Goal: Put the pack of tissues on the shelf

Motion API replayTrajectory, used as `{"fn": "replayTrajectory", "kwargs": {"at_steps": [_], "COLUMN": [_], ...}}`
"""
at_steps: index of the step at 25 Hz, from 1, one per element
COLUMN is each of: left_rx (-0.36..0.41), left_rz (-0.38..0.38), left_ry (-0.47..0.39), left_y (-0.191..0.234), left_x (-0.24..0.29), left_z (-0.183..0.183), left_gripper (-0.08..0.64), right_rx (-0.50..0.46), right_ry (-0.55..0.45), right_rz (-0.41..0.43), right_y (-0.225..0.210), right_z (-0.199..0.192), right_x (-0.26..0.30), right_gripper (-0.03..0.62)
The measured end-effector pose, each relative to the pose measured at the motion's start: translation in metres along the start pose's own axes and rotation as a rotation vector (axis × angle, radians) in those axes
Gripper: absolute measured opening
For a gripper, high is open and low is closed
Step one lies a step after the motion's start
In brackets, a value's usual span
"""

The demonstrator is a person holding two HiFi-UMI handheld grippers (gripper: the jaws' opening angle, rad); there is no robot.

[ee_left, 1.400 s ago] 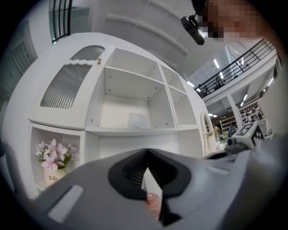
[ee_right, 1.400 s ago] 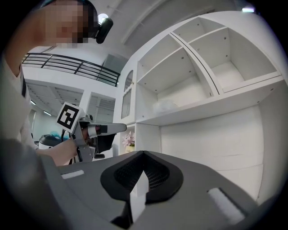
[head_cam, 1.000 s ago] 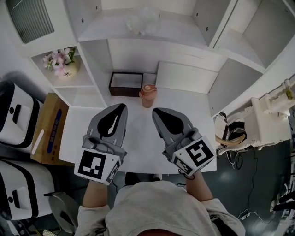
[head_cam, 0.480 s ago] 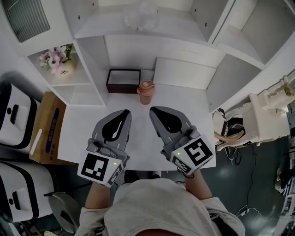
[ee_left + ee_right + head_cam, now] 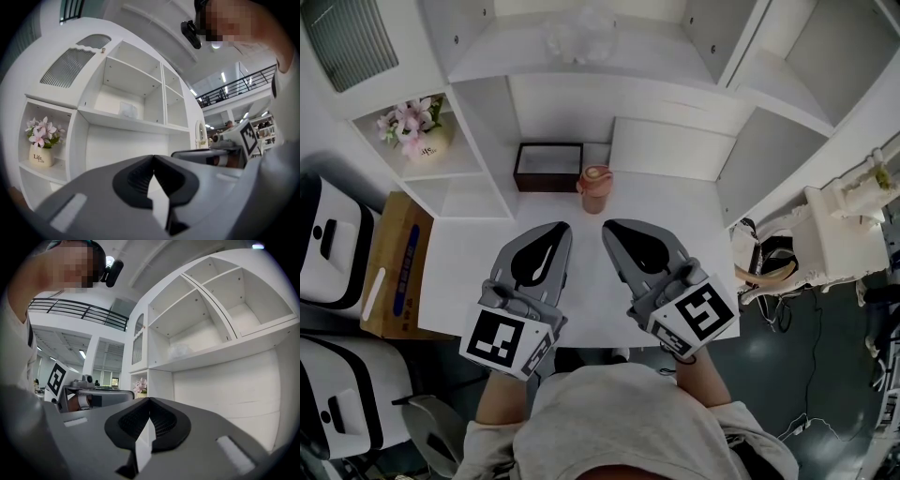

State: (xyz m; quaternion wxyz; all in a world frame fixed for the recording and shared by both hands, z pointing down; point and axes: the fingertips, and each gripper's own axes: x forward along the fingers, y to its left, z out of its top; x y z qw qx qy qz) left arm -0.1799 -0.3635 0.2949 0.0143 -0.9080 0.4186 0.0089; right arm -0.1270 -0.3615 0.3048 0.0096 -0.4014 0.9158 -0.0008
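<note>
tissues pack (image 5: 579,39) is apparently lying on the shelf (image 5: 675,67) already; reaching, i'm risking bumping the cup (image 5: 596,187) with my closed, empty left tool (image 5: 557,228) and right tool (image 5: 611,228).

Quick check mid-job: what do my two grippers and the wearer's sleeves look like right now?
The left gripper and right gripper are matte grey tapering shells, each with a black teardrop-shaped recess on top. Each carries a white marker cube with black squares at the rear. The inner pads are black and ribbed. The person wears a light grey short-sleeved top. No cables show.
</note>
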Motion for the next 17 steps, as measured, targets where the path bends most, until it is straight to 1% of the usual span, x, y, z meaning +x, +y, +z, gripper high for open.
{"fn": "replayTrajectory", "kwargs": {"at_steps": [17], "left_rx": [-0.003], "left_rz": [-0.032], "left_ry": [-0.011], "left_y": [0.0058], "left_x": [0.0008], "left_z": [0.0030], "left_gripper": [-0.002], "right_rx": [-0.002], "right_ry": [-0.002], "right_rz": [-0.028], "right_y": [0.0021], "right_z": [0.0010], "right_x": [0.0031], "right_gripper": [0.005]}}
